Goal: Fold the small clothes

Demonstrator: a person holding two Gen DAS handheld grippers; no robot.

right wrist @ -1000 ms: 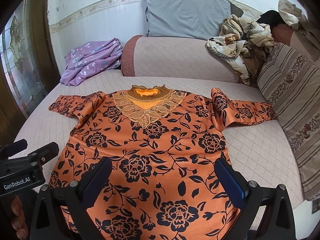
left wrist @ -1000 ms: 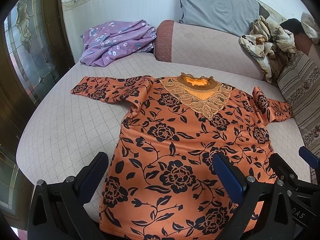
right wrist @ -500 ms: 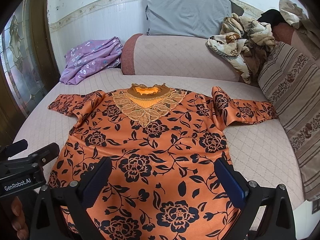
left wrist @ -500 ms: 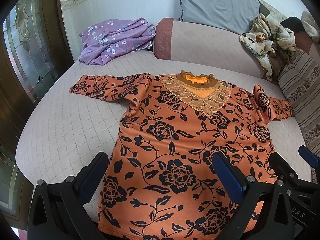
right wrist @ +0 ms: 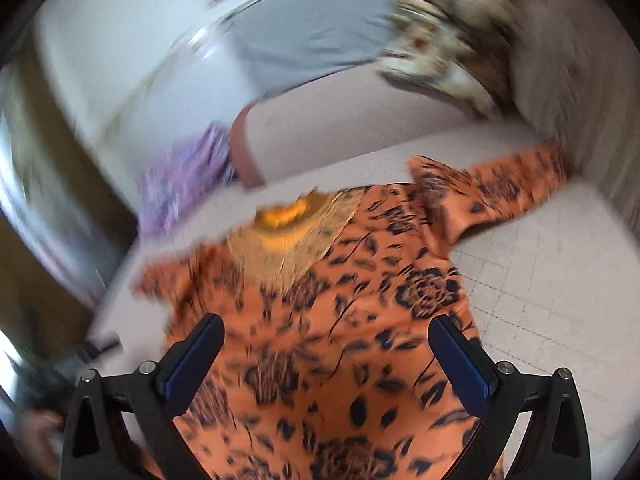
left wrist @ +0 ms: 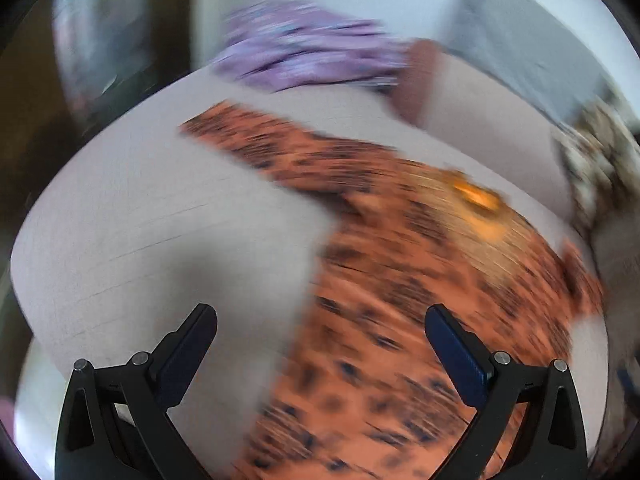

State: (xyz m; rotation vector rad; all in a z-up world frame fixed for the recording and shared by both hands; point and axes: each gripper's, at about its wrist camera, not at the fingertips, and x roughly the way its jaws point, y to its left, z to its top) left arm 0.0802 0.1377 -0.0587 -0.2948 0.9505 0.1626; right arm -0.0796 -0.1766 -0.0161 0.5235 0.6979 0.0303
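Note:
An orange top with black flowers (left wrist: 400,300) lies flat, front up, on a pale quilted bed; both views are motion-blurred. It also shows in the right wrist view (right wrist: 340,340), with its lace collar (right wrist: 284,224) toward the far side. Its left sleeve (left wrist: 272,152) stretches toward the far left, its right sleeve (right wrist: 492,192) toward the far right. My left gripper (left wrist: 320,340) is open and empty over the top's left edge. My right gripper (right wrist: 326,350) is open and empty above the lower body of the top.
A purple flowered garment (left wrist: 304,52) lies at the far left of the bed (left wrist: 140,240). A bolster (right wrist: 360,128) and a grey pillow (right wrist: 320,32) stand at the back. A crumpled patterned cloth (right wrist: 452,40) sits at the back right. A dark wooden door frame is at the left.
Both cameras have swung sharply and now blur. The left gripper has shifted left toward the top's left edge and tilted. The right gripper has tilted and shifted right. The top has not moved.

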